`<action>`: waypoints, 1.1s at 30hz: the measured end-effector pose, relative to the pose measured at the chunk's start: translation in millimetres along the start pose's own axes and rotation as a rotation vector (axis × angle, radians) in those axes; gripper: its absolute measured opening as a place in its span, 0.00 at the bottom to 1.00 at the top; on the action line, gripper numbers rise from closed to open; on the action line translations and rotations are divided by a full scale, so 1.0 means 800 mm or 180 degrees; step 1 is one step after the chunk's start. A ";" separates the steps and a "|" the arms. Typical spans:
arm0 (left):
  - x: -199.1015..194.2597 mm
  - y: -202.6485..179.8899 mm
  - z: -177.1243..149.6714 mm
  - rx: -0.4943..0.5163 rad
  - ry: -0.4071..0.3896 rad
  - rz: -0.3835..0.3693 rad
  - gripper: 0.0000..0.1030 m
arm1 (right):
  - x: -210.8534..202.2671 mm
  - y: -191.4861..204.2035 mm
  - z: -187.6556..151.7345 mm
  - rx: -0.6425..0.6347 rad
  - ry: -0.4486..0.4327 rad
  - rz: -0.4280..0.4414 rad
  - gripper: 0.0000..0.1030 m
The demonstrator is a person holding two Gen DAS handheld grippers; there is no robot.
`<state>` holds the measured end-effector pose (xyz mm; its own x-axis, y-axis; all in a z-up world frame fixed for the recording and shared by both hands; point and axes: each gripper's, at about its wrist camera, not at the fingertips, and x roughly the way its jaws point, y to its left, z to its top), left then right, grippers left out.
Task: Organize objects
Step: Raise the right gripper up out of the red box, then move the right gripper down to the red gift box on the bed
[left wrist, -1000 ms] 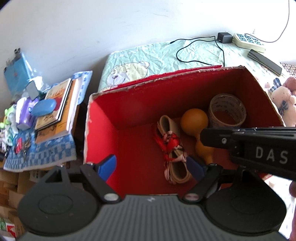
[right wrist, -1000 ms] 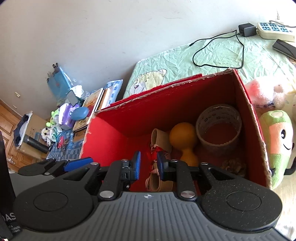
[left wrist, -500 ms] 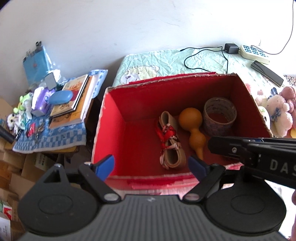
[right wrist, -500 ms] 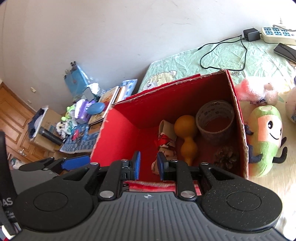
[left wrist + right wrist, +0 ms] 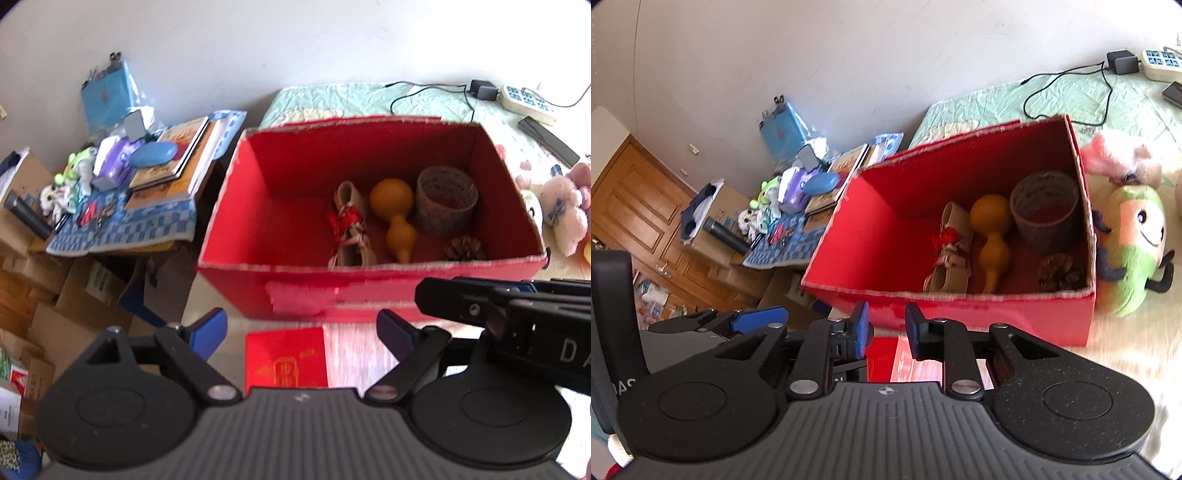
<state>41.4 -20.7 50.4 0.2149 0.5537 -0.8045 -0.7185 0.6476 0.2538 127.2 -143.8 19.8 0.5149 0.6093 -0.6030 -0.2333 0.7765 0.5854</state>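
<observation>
In red box (image 5: 236, 206): 1 gourd (image 5: 393, 216), 1 tape roll (image 5: 445, 201), 1 pine cone (image 5: 463, 249), 1 ribbon-tied bundle (image 5: 349, 229); 1 red booklet (image 5: 286, 356) outside

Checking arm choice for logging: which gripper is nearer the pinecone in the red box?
Right. The right gripper sits just outside the red box's front wall, near the pinecone's end; the left gripper hangs farther back and further left.

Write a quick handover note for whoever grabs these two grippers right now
Left gripper: open, empty, short of the red box.
Right gripper: jaws narrowly apart, empty, also short of the box.
Done, in the box: gourd, tape roll, pine cone, ribbon-tied bundle.
Left: red booklet in front of the box; plush toys beside it, probably next.
</observation>
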 end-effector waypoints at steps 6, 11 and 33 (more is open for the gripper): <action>0.007 -0.006 -0.024 -0.0068 0.0142 0.0112 0.88 | 0.001 -0.006 -0.023 0.0035 0.0125 0.0062 0.28; 0.018 -0.009 -0.041 -0.0098 0.0288 0.0159 0.89 | 0.010 -0.014 -0.043 0.0126 0.0258 0.0111 0.28; 0.093 0.032 -0.063 -0.0102 0.0776 0.0086 0.90 | 0.067 -0.024 -0.059 0.0555 0.0560 0.0022 0.37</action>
<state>5.2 10.6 -29.9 0.0321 0.4254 -0.9044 -0.7433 0.6151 0.2630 120.0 -118.2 -49.4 0.3587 0.6450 -0.6748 -0.0827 0.7420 0.6653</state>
